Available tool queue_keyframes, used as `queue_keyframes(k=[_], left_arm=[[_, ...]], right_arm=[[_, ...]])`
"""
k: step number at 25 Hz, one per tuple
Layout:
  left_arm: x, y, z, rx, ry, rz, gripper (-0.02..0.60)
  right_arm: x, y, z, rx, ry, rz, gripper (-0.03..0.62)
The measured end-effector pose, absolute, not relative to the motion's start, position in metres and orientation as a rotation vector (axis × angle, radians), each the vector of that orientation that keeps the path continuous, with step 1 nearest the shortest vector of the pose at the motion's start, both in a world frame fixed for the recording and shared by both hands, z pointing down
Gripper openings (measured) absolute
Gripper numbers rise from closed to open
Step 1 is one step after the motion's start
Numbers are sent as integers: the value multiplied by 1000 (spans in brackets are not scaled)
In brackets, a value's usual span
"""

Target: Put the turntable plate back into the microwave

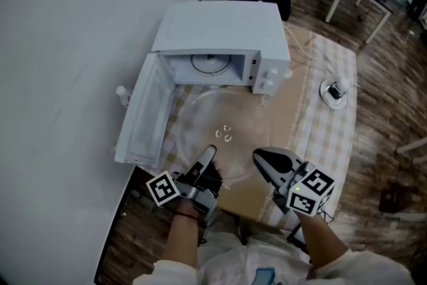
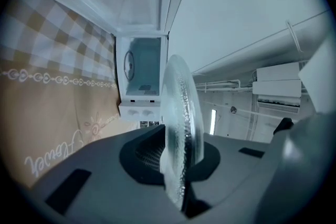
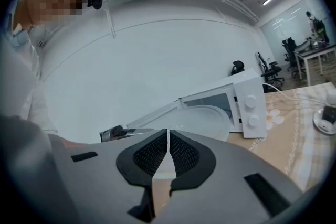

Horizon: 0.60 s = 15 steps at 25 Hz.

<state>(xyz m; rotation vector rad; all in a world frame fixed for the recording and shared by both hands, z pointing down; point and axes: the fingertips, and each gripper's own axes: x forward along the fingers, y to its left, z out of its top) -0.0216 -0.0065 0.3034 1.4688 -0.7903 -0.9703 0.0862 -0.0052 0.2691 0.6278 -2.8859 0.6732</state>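
Your clear glass plate (image 1: 220, 113) is hard to make out over the tabletop's (image 1: 313, 117) middle, just in front of the open microwave (image 1: 220, 30). Your left gripper (image 1: 209, 153) clamps its near rim. Your right gripper (image 1: 257, 157), jaws closed together, sits at that rim, and whether it touches is unclear.

Clear glass turntable plate (image 1: 223, 110) hovers level before open white microwave (image 1: 220, 30).

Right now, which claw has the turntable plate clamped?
The left claw: the rim of the glass turntable plate is pinched between its pads. The right claw is shut empty, the plate beyond its tips.
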Motion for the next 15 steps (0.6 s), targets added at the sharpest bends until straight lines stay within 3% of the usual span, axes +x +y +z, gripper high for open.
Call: queue_keyframes(k=[15], left_arm=[[-68, -94, 352, 1472, -756, -909, 21]], right_arm=[[50, -49, 321, 886, -2787, 1126, 37]])
